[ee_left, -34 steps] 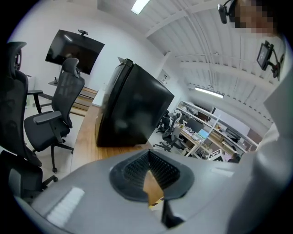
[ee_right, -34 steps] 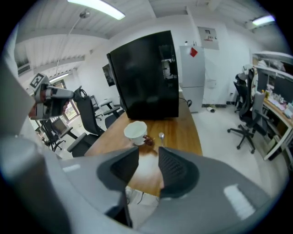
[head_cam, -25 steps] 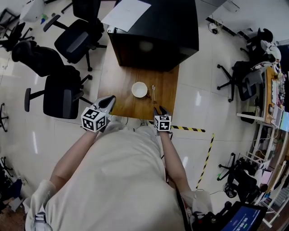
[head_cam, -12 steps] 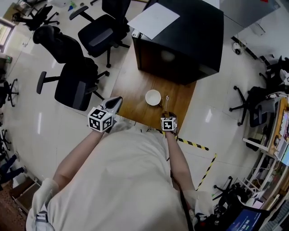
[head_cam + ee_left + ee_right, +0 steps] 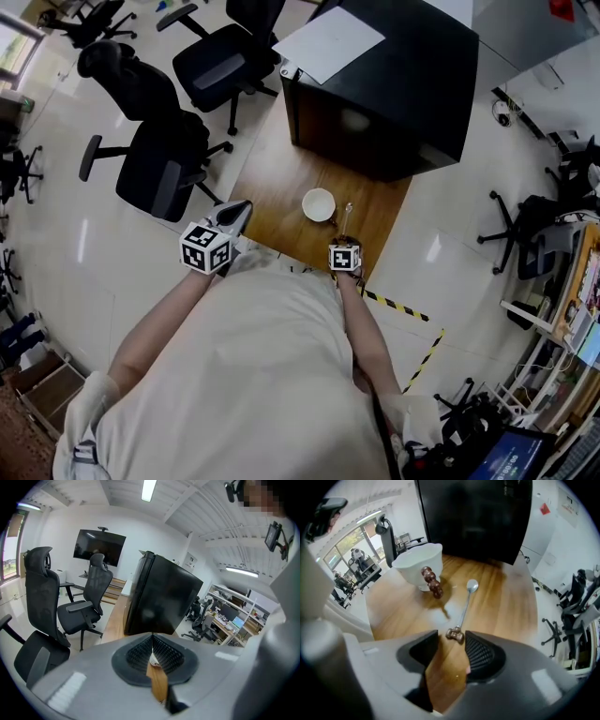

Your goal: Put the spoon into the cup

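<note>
A white cup [image 5: 319,203] with a brown beaded handle [image 5: 431,582] stands on the wooden table [image 5: 281,178]. Just right of it lies the metal spoon [image 5: 346,218], bowl end away from me. In the right gripper view the spoon [image 5: 464,607] runs from its bowl down to a brown handle end right in front of my right gripper [image 5: 451,641]. That gripper is open and points steeply down, with nothing between its pads. My left gripper [image 5: 152,637] hovers at the table's near left corner, shut and empty. In the head view its marker cube [image 5: 206,248] shows.
A black cabinet [image 5: 384,84] with a sheet of paper [image 5: 328,42] on top stands on the table's far end. Office chairs [image 5: 159,169] stand to the left. Yellow-black tape [image 5: 403,307] marks the floor at the right.
My right gripper has dropped and tipped downward toward the spoon's handle end; its jaws now hide under the cube in the head view. The left gripper has hardly moved.
</note>
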Tool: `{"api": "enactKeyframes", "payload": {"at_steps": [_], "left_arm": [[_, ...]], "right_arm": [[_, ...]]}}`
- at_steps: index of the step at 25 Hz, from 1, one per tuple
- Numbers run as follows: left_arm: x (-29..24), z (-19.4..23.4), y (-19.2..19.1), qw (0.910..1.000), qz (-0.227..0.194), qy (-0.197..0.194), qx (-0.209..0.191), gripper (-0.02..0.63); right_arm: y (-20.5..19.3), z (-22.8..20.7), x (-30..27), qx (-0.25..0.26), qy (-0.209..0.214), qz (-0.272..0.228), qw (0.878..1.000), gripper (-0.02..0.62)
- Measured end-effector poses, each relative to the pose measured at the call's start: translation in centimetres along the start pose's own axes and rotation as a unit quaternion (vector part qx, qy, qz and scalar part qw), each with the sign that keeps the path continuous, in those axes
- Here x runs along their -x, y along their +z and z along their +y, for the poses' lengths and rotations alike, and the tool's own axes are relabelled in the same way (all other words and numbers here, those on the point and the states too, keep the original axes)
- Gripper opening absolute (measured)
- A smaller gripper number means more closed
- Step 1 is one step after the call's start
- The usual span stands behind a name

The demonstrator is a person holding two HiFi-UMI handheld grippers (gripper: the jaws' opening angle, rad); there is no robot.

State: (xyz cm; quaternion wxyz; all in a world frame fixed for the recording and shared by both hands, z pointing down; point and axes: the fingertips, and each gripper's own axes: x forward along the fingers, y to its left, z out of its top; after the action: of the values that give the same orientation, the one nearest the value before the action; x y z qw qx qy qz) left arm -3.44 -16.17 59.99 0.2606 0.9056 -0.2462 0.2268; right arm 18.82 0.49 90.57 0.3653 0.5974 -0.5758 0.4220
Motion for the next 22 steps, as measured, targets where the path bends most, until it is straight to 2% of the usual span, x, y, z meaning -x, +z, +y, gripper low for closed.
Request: {"api": "enactKeyframes", "payload": {"at_steps": [6, 11, 14, 22], "left_arm": [[0.1, -0.8, -0.5, 1.0, 0.002, 0.005, 0.001, 0.0], [0.6, -0.5, -1.1, 0.9998, 0.01, 0.014, 0.0, 0.0], [0.7, -0.5, -1.1, 0.9998, 0.008, 0.017, 0.002, 0.0], [0.4, -1.0, -1.0, 1.0, 0.006, 0.006, 0.005, 0.0]], "right_arm": [[0.1, -0.5, -0.3, -0.007, -0.008, 0.013, 1.0, 0.181], [0.1, 0.4, -0.4, 0.024, -0.016, 0.02, 0.999, 0.13], [-0.2, -0.1, -0.1, 0.006, -0.03, 0.022, 0.999, 0.129], [1.7, -0.9, 2.7, 0.004, -0.023, -0.031, 0.999, 0.127]]}}
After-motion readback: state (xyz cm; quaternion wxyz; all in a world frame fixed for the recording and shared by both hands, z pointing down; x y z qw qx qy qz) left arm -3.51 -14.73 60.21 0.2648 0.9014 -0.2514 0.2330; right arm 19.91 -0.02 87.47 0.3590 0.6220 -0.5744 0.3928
